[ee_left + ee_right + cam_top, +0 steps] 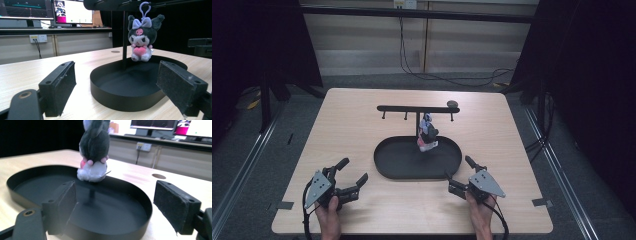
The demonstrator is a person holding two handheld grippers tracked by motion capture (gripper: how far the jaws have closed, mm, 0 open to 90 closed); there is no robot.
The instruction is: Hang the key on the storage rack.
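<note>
A small plush toy [428,134] in dark grey, white and pink hangs by its lilac clip from the black rack [417,108], above the black oval tray [384,165]. In the left gripper view the plush toy [141,40] faces me, holding a pink heart, over the tray [120,98]. The right gripper view shows the plush toy [94,150] from behind. My left gripper [353,172] rests open on the table left of the tray, nothing between its pads. My right gripper [458,169] is open at the tray's right front rim, also holding nothing.
The rack's crossbar carries several hooks and a round knob [452,104] at its right end. Bare wooden table [347,125] surrounds the tray. Monitors [72,11] and a wall socket stand beyond the table; cables [452,77] lie on the floor behind.
</note>
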